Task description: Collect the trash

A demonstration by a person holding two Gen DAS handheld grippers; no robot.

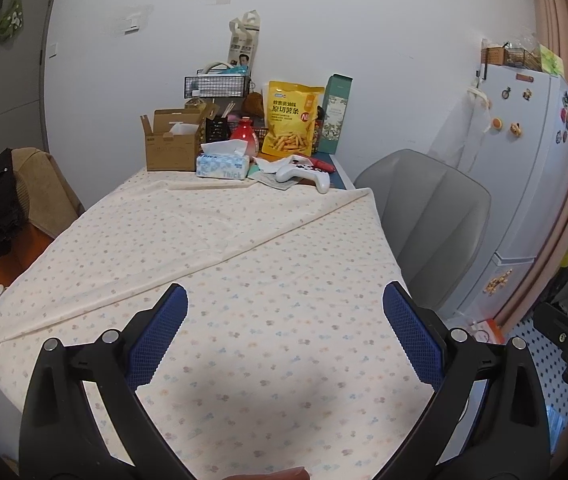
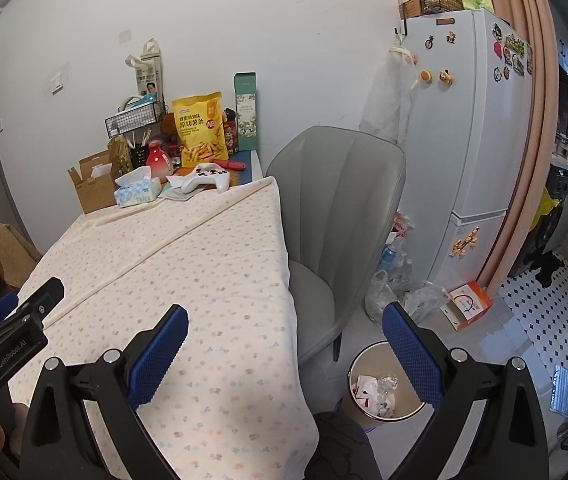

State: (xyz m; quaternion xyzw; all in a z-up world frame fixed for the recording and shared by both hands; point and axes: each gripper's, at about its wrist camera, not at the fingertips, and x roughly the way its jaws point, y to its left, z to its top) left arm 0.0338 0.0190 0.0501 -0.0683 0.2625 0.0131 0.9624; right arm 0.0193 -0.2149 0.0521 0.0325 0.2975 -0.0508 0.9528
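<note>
The left gripper [image 1: 284, 344] hangs over the cloth-covered table [image 1: 212, 248], jaws wide and empty. The right gripper [image 2: 284, 356] sits past the table's right edge, jaws also wide, holding nothing. Below it on the floor stands the bin [image 2: 368, 364] with crumpled trash [image 2: 376, 392] inside, though what the scraps are is hard to tell. Just behind is a grey chair [image 2: 340, 208]. At the far end of the table lie a tissue box [image 1: 224, 166], a white controller [image 1: 304, 174] and a yellow snack bag [image 1: 292, 120]
</note>
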